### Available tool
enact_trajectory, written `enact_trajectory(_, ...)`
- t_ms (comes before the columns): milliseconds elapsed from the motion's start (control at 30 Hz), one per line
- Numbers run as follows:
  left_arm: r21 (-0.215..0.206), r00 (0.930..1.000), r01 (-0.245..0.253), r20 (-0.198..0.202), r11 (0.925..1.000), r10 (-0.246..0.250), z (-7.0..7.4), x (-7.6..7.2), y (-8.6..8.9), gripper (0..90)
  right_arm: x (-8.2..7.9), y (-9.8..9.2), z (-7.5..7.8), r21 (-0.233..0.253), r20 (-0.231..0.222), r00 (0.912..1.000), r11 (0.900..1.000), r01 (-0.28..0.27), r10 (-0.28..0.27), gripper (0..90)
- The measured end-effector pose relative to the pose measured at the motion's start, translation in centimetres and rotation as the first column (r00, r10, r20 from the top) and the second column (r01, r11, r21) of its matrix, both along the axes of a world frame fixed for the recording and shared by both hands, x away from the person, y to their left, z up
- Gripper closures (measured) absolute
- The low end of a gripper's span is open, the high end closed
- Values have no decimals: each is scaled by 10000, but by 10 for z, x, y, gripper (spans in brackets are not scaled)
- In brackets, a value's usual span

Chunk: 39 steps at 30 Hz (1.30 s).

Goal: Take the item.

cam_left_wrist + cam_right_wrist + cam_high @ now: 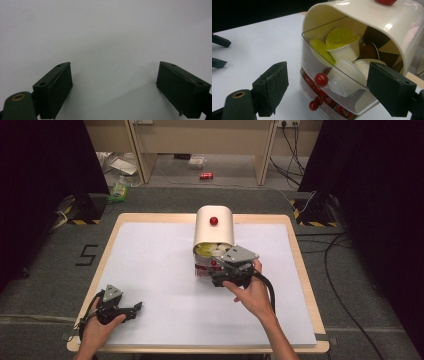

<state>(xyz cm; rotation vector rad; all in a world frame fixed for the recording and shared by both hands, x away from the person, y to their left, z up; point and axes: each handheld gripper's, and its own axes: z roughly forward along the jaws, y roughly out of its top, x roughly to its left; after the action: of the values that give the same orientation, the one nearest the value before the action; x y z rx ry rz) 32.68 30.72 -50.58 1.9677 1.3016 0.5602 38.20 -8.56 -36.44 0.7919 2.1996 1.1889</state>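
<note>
A cream drawer cabinet point(214, 225) with a red knob on top stands at the back middle of the white-topped table point(155, 270). Its clear upper drawer point(312, 57) is pulled out and holds yellow-lidded and white pods point(342, 45). The lower drawer point(329, 105), holding red items, also stands out a little. Each drawer front carries a red knob point(321, 79). My right gripper point(215, 270) point(328, 75) is open, its jaws either side of the drawer fronts and touching nothing. My left gripper point(136, 309) point(113, 72) rests open near the front left corner, with only bare table between its jaws.
Two dark jaw tips of the left gripper point(219, 51) show far off in the right gripper view. On the floor beyond the table lie a red can point(206, 176) and a green packet point(118, 192). Cables point(335, 265) run along the right.
</note>
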Motion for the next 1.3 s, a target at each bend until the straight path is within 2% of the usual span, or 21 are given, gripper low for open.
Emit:
enact_trajectory(200,-6,10000,5,-2,10000,-5,0,0,0,124,8,7,2,-450,-31,10000,9990,-54,52,187)
enact_trajectory(400,-8,10000,5,-1,10000,-5,0,0,0,124,12,10,0,-851,-334,9994,9964,-40,12,194)
enact_trajectory(833,3,10000,0,4,10000,0,0,0,0,124,14,9,1,-1114,-793,9964,9931,-378,290,184)
enact_trajectory(1300,2,10000,-1,5,10000,1,0,0,0,124,0,7,2,-1139,-644,9968,9920,-538,467,185)
